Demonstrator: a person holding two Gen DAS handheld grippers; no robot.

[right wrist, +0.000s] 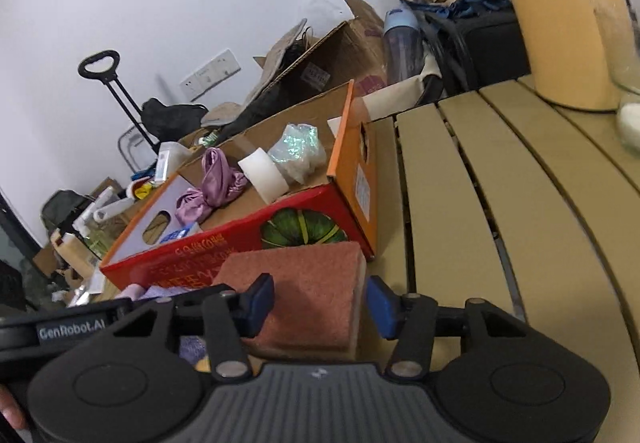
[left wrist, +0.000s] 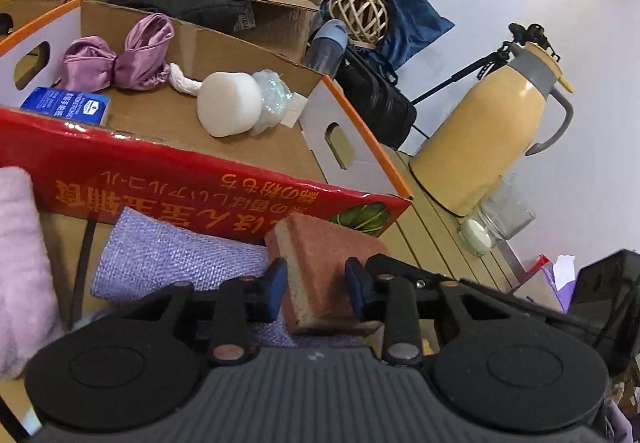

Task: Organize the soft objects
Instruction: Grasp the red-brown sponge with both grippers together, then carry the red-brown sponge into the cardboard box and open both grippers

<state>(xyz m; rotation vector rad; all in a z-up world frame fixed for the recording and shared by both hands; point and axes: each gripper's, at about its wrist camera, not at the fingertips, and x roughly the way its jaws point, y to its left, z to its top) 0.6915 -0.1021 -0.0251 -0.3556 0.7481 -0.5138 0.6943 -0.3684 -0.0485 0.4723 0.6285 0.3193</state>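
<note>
A sponge [left wrist: 316, 263] with a red-brown scouring face and a yellow foam side lies tilted on a lilac woven cloth [left wrist: 168, 255], just in front of a red and orange cardboard box [left wrist: 192, 183]. My left gripper [left wrist: 316, 285] is shut on the sponge across its thickness, both blue pads touching it. In the right wrist view the same sponge [right wrist: 308, 295] sits between the fingers of my right gripper [right wrist: 320, 301]. Its left pad overlaps the sponge's edge, and a thin gap shows at the right pad. The box [right wrist: 240, 243] holds purple satin bundles [left wrist: 120, 63], a white foam roll [left wrist: 228, 107] and iridescent wrap [right wrist: 298, 155].
A pink fluffy towel [left wrist: 16, 263] lies at the far left. On the slatted tan table [right wrist: 480, 203] stand a yellow thermos jug [left wrist: 492, 123] and a glass jar [left wrist: 492, 227]. Behind the box are more cartons, a blue-capped bottle [left wrist: 326, 47], a wicker ball [left wrist: 358, 13] and dark bags.
</note>
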